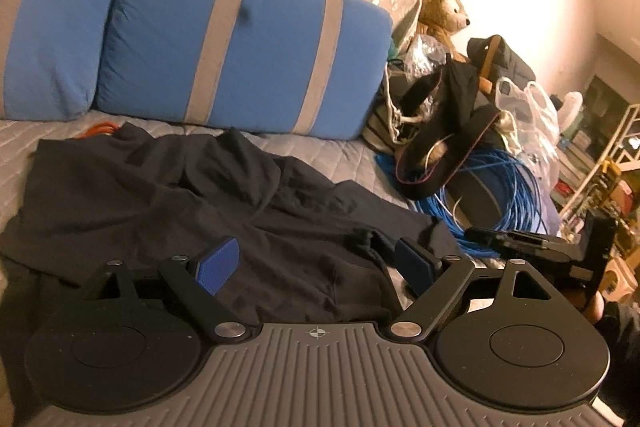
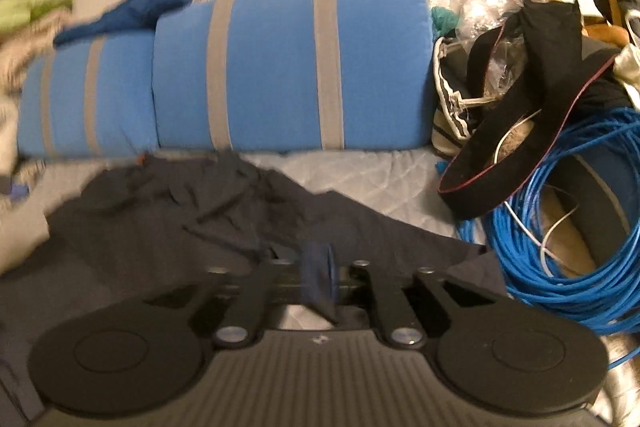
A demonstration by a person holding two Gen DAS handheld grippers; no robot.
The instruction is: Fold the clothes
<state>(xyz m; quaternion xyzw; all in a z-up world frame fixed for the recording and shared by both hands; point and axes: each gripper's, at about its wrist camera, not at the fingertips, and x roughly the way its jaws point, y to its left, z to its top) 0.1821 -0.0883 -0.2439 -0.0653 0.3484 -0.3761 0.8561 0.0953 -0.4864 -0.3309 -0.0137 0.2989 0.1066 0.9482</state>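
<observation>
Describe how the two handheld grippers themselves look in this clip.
Both match: the left gripper and right gripper have matte black linkage arms with silver pivot screws, blue textured pads, two round black discs and a grey ribbed base bearing a small crosshair mark. No cables show. A dark sleeve appears at the edge.

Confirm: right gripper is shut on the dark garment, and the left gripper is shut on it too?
Not quite. The right gripper is shut on the dark garment, but the left gripper is open, its pads apart above the cloth; the left wrist view shows this.
</observation>
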